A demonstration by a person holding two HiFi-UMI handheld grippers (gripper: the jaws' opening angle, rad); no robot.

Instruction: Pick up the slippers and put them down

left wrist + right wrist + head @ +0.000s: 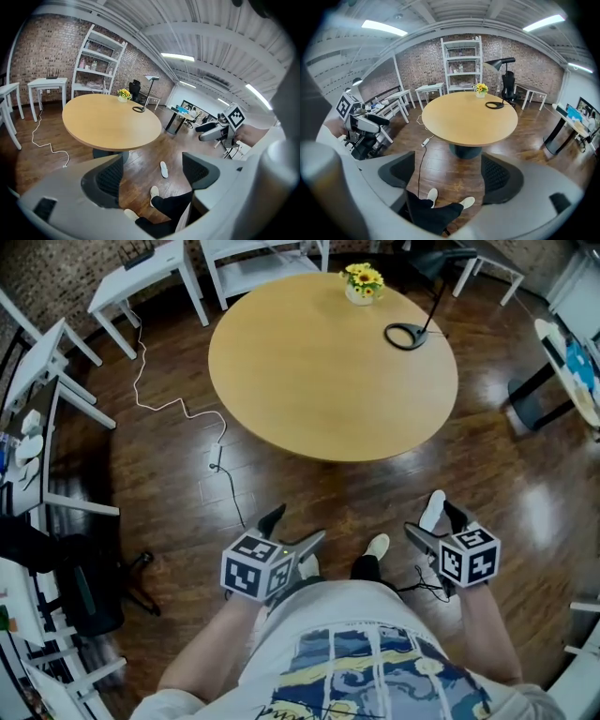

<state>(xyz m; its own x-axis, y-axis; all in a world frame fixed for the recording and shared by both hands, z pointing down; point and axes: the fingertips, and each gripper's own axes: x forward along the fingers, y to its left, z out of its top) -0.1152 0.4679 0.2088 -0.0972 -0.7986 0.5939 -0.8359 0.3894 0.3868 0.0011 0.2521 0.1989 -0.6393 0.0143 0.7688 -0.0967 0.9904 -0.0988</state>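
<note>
A white cable (178,409) trails over the dark wooden floor (169,493) at the left. The left tongs (292,529) hang low in front of the person, jaws apart with nothing between them. Ahead stands a round wooden surface (328,371) bearing a pot of sunflowers (362,282) and a black lamp (419,334). The person's white-shod feet (377,546) stand between the two tongs. One loose white slipper (433,507) lies on the floor, just beyond the right tongs (429,521), which are likewise open and empty
</note>
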